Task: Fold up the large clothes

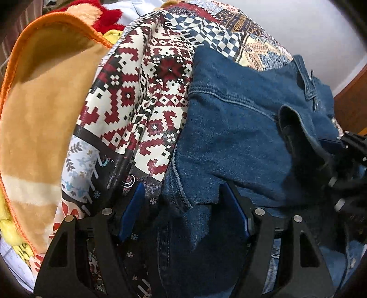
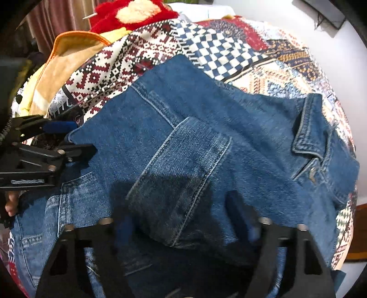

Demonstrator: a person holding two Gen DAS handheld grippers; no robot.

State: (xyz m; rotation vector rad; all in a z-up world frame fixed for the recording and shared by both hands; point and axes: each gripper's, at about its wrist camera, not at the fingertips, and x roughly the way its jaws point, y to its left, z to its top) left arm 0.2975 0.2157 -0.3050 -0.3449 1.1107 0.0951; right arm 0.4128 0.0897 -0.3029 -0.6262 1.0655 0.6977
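The denim jacket point(image 2: 183, 142) lies spread on a patchwork-printed cover point(image 2: 229, 50), collar point(image 2: 307, 137) toward the right edge of the right wrist view. A folded-over sleeve or panel point(image 2: 181, 183) lies across the jacket's middle, directly ahead of the right gripper point(image 2: 185, 231).

The right gripper stands wide open, one finger on each side of this folded panel. Its blue pads are blurred, and contact with the cloth cannot be determined; nothing is clamped.

The left gripper point(image 1: 183, 206) sits at the jacket's left edge, where denim point(image 1: 229, 137) meets the cover point(image 1: 142, 91). Its jaws are parted, with a denim hem hanging between the blue pads point(image 1: 134, 206). In the right wrist view, this gripper point(image 2: 75, 135) straddles the jacket's corner; whether the pads press the cloth cannot be determined.

An orange-edged tan blanket point(image 1: 39, 114) lies to the left of the cover, beside red plush fabric point(image 2: 133, 13).
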